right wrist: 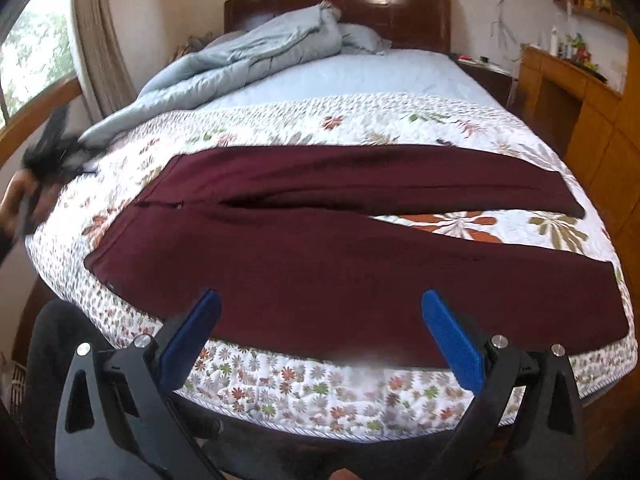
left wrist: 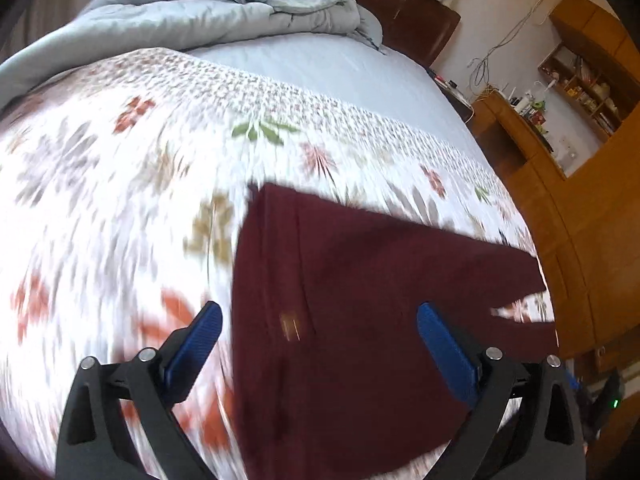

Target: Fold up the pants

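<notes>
Two Grippers Empty, Pants Flat and Unfolded

Both tools are clear of the cloth. The pants [right wrist: 320, 236] lie spread across the foot of the bed [right wrist: 280, 384] on the floral quilt [right wrist: 360, 120], waist to the left, legs running right and parted in a V, with quilt showing between them.

Left side: the left gripper [left wrist: 320, 330] hovers over the waist end, jaws wide apart, nothing between them. Its view is smeared, which suggests the tool is in motion. In the right wrist view a blurred hand [right wrist: 24, 196] with a dark tool sits at the far left edge, off the bed's corner and apart from the cloth; this is taken to be the left tool, though blur forbids certainty.

Right side: the right gripper [right wrist: 320, 316] is held off the near edge of the bed, aimed across the near leg, fingers spread, gripping nothing.

Judgement on the step: no fold is yet made. The first fold looks to be leg onto leg. To do it well, pinch the near waist corner with the left tool and the near cuff with the right, both on the hem edge, single layer only. Lift together, keep the cloth taut between them, carry over, and lay seam on seam.

Beyond, a blue duvet [right wrist: 240, 60] is bunched near the headboard [right wrist: 400, 12], well apart.
</notes>
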{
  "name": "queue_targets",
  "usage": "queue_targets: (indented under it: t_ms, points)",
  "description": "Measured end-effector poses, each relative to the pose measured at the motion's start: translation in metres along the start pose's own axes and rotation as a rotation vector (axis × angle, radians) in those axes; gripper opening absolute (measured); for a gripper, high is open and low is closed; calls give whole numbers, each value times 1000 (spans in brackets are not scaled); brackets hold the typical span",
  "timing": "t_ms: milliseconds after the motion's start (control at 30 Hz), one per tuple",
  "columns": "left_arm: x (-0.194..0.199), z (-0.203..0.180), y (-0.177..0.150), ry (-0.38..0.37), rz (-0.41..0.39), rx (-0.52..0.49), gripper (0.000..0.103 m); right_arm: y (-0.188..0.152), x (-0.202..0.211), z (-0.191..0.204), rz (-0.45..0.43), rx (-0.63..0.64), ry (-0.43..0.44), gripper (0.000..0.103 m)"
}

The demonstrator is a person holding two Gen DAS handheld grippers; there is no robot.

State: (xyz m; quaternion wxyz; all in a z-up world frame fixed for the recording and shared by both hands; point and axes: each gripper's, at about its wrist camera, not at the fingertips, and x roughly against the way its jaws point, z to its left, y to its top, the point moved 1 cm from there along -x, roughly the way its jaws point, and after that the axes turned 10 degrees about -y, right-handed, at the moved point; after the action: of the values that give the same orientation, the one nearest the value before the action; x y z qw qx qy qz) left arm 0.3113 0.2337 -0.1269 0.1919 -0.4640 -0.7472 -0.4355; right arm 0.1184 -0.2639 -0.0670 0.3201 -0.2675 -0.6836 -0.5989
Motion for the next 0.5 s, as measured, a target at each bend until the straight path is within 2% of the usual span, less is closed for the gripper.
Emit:
queue_targets:
  t_ms: [67, 167, 233, 333, 400, 500]
  points:
    - [-26, 20, 28, -63, 22, 5, 99, 1, -9, 6, 13, 6, 6, 101]
    - [-73, 48, 57, -109, 100, 38, 98, 2, -26, 8, 56, 3, 17, 101]
    - [-103, 62, 66, -126, 150, 62, 98, 6, -37, 10, 82, 7, 19, 101]
    - [-136, 77, 77, -113, 197, 66, 98, 11, -55, 14, 112, 21, 21, 101]
    - [-156, 83, 80, -142, 251, 63, 98, 15, -67, 17, 135, 26, 37, 101]
    - [-171, 78, 83, -144, 310, -33, 98, 20, -80, 16, 160, 33, 71, 101]
